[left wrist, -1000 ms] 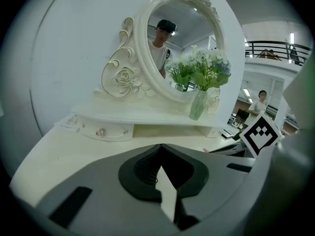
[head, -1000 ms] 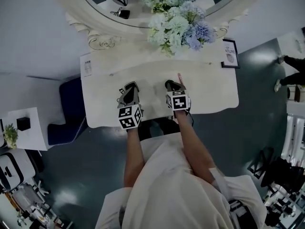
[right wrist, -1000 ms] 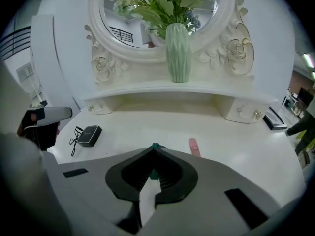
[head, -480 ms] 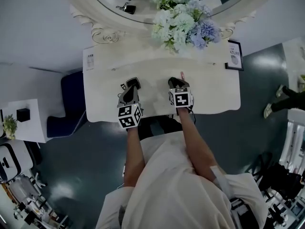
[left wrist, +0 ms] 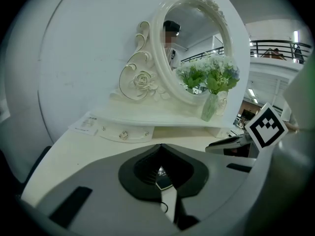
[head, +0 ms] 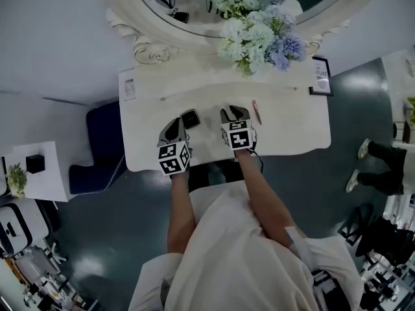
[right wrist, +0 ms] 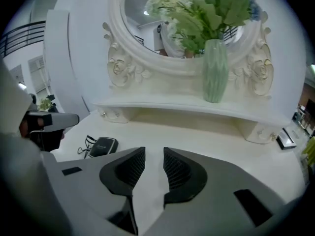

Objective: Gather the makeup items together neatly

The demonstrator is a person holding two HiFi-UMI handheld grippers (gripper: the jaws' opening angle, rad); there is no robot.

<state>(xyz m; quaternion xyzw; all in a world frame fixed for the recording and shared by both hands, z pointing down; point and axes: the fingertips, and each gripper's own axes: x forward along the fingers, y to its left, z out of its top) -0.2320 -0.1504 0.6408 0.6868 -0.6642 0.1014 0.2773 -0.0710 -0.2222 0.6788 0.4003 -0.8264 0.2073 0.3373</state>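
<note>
Seen from the head, the left gripper covers the table right at the near-left corner of the black compact, so whether its tips touch the case cannot be told. In the left gripper view only a sliver of a dark printed thing shows through the slit behind the tips. The eyelash curler is plain only in the right gripper view, lying against the compact's left side; from above it is too small to make out. The oval mirror is cut off by the top edge of the head view.

The left gripper's jaws are drawn together, tips meeting. The right gripper has its jaws spread partway, having just been opening. Only bare tabletop lies between the ribbed pads, and they hold nothing.

A slim pink stick lies on the dressing table just right of the right gripper. It is apart from the compact, which lies between the two grippers, nearer the left one. Farther back, a green vase of flowers stands on the raised shelf before the mirror. A framed card stands at the far right corner, a leaflet at the far left.
</note>
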